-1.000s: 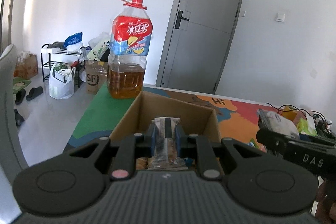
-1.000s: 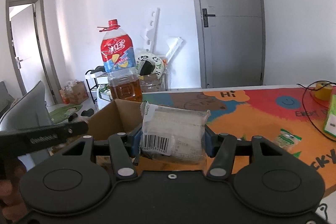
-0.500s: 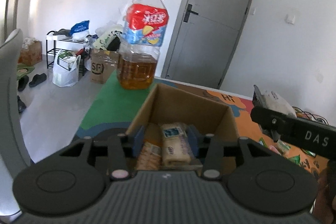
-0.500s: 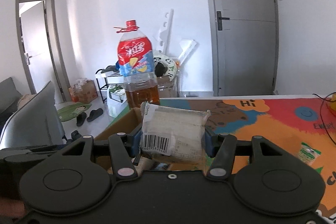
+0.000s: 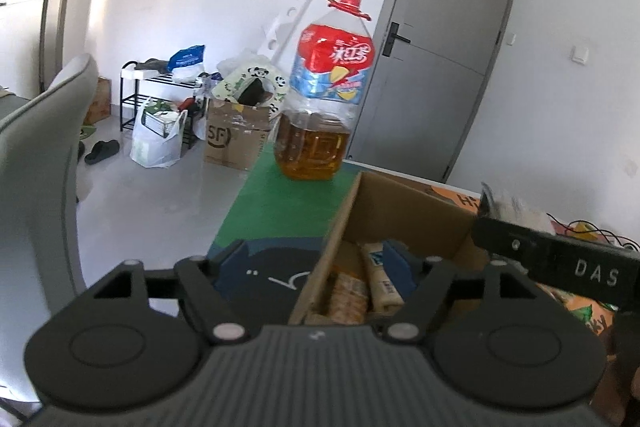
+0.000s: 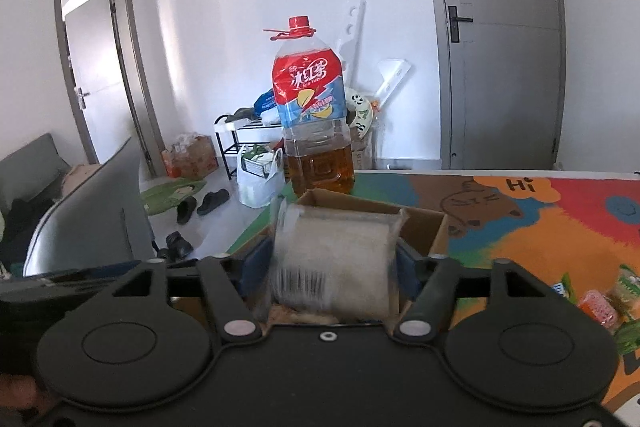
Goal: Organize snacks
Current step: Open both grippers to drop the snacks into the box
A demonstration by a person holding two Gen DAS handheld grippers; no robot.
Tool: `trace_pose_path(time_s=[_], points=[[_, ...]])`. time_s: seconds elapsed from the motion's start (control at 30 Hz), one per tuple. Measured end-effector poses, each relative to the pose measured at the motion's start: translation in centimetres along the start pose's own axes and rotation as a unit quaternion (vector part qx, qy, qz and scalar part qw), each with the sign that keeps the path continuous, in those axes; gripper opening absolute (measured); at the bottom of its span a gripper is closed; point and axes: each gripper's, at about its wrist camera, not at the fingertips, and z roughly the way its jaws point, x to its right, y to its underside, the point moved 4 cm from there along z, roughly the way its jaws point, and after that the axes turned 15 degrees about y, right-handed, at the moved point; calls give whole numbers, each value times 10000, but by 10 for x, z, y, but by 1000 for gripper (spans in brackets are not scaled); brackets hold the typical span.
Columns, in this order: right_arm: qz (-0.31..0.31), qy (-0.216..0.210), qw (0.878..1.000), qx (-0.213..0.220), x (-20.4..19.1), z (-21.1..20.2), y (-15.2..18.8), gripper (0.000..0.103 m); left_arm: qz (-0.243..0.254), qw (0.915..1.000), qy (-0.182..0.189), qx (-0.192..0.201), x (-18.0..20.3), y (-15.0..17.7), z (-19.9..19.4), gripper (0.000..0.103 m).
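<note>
The right claw (image 6: 334, 259) pinches a clear snack packet (image 6: 334, 259) just above the cardboard box (image 6: 424, 227) on the surface. The left claw (image 5: 316, 263) is spread and empty, astride the box's near wall. I think the packet should be lowered well inside, beside the biscuit packs (image 5: 362, 287), before letting it go.
</note>
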Motion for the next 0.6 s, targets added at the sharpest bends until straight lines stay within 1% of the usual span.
trace_pose_path(time_s=[0.07,0.17,0.23,0.4,0.6], points=[[83,163,9998,89,5,-3,1,82,-23,10000,9,6,-2,2,-1,76],[306,186,9994,18,18,-5,1,82,-28,10000,20,-36,0,4,-2,77],[392,229,9990,59,28,-11,0,82,-29,10000,45,-28,3,3,-2,78],[420,368,9984,36,45,-20,7,82,81,9998,153,-37,17,7,-3,83],[473,418,9979,-114,64,-27,21,82,183,9996,196,-90,39,13,-2,86]])
